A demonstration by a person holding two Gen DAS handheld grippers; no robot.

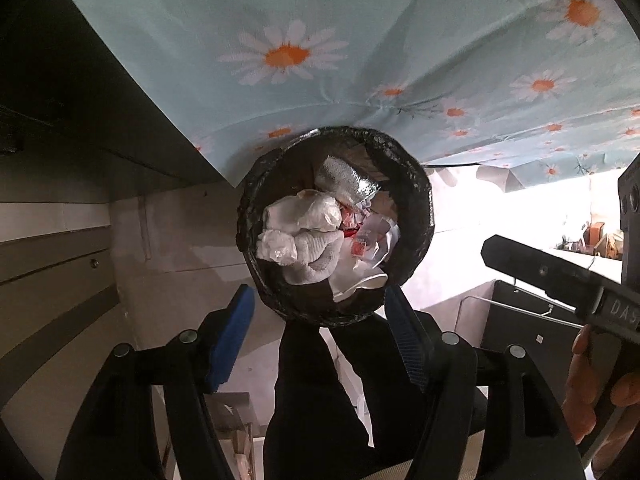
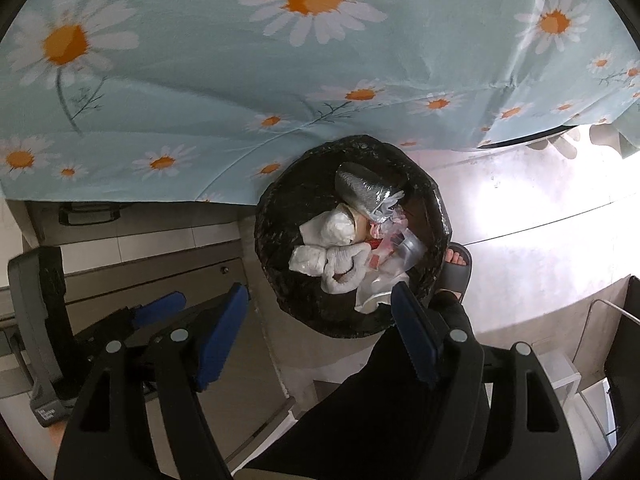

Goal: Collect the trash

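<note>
Black liner on the bin (image 1: 334,224), seen on the floor below the daisy cloth (image 1: 320,40). Left gripper (image 1: 320,340) spread, nothing held. Right gripper (image 2: 320,338) likewise spread, empty. Trash (image 2: 348,248) already inside; collecting is judged largely done.

Partial "DAS" on right hand-held gripper (image 1: 568,280) body; rest unreadable.

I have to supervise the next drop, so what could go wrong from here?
The bin is heaped with wrappers and tissue, so a new piece might slide off onto the floor. The tablecloth hangs right at the bin's far rim and could snag. A sandalled foot touches the bin and could tip it.
</note>
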